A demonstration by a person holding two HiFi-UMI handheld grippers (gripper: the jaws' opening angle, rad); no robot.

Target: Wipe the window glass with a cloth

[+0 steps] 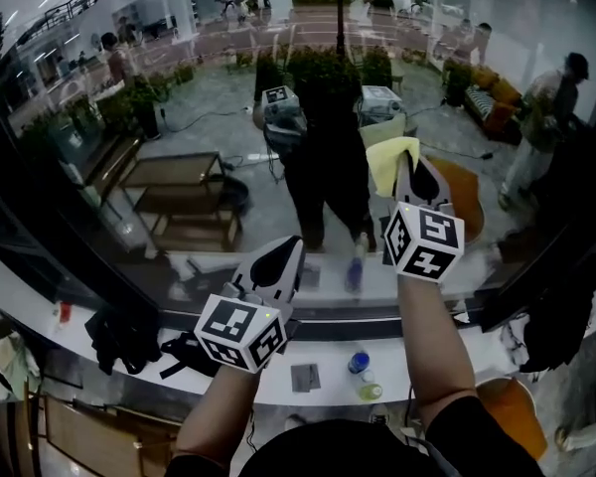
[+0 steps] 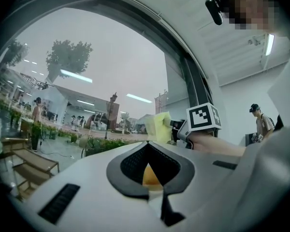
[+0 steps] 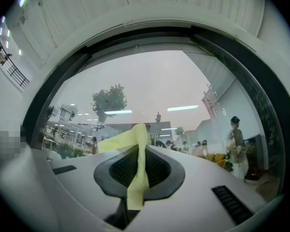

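Right gripper (image 1: 407, 167) raised, jaws clamping cloth (image 1: 385, 162), seemingly against glass (image 1: 179, 97); left gripper (image 1: 286, 249) lower, closed

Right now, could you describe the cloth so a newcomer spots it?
Start at the big window glass. Before it is the right hand-held gripper, shut on the cloth. Nothing else nearby is pale yellow fabric.

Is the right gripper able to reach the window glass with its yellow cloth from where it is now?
Probably yes. The right gripper, shut on the yellow cloth, is raised close in front of the window glass, and nothing stands between them. The left gripper sits lower, off to the side.
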